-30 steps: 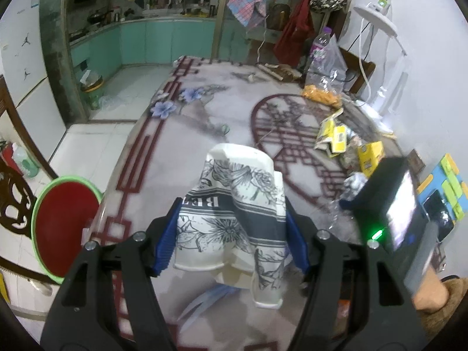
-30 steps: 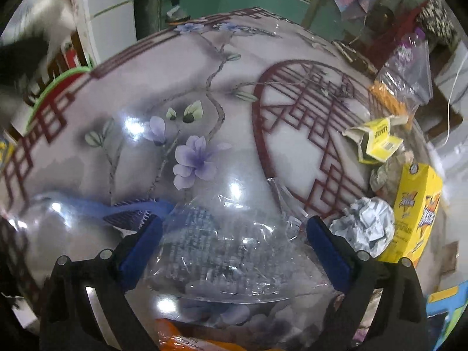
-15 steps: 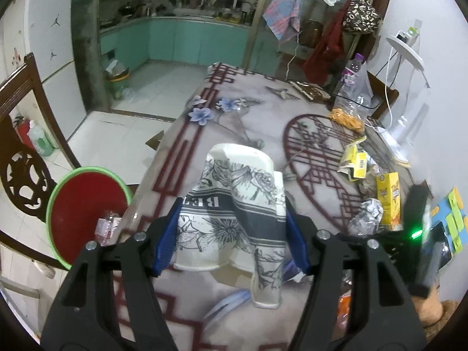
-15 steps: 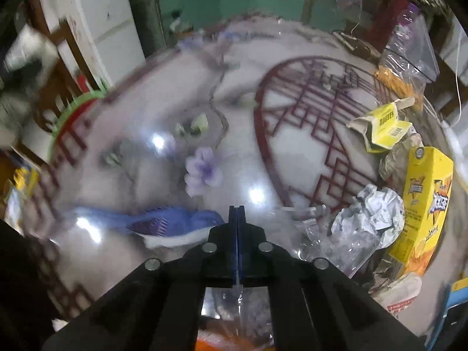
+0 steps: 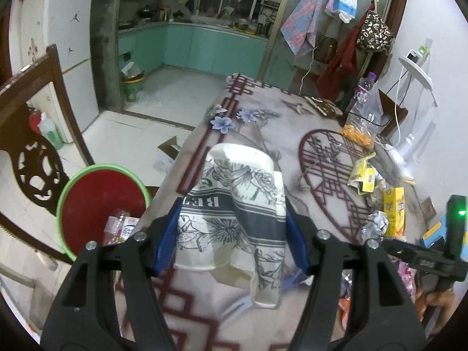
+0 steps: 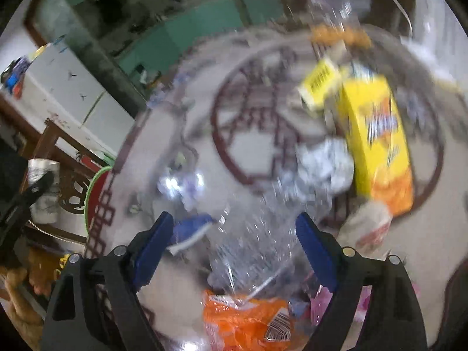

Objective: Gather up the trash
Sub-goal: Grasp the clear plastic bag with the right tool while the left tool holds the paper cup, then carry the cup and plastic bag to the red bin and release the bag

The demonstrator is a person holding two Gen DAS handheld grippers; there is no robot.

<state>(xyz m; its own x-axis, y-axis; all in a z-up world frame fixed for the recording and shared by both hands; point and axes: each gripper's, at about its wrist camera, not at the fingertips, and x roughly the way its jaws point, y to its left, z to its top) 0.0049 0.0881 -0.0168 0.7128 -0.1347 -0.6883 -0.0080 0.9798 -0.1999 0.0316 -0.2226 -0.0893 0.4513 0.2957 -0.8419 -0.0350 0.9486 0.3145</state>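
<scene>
Paper cups with grey flower print, crushed and stacked, sit clamped between the blue pads of the left gripper in the left wrist view; both pads press on the sides of the bundle. We hold them raised above the near edge of the table with a grey cloth patterned in dark red lattice. To the left of this gripper and lower, on the floor side, stands the red basin with a green rim, and some packaging already lies inside it. Far ahead and to the right we see a yellow drink carton, a crumpled silver foil ball just beside it, and a torn yellow wrapper further away. At the right edge the black body of the right gripper shows.

In the right wrist view, which is blurred, the right gripper has its blue pads wide apart. Between them lies a crumpled clear plastic bag on the table; we cannot tell if the pads touch it. Just below the pads is an orange snack wrapper. Ahead to the right stands the yellow drink carton, with the foil ball next to it.
</scene>
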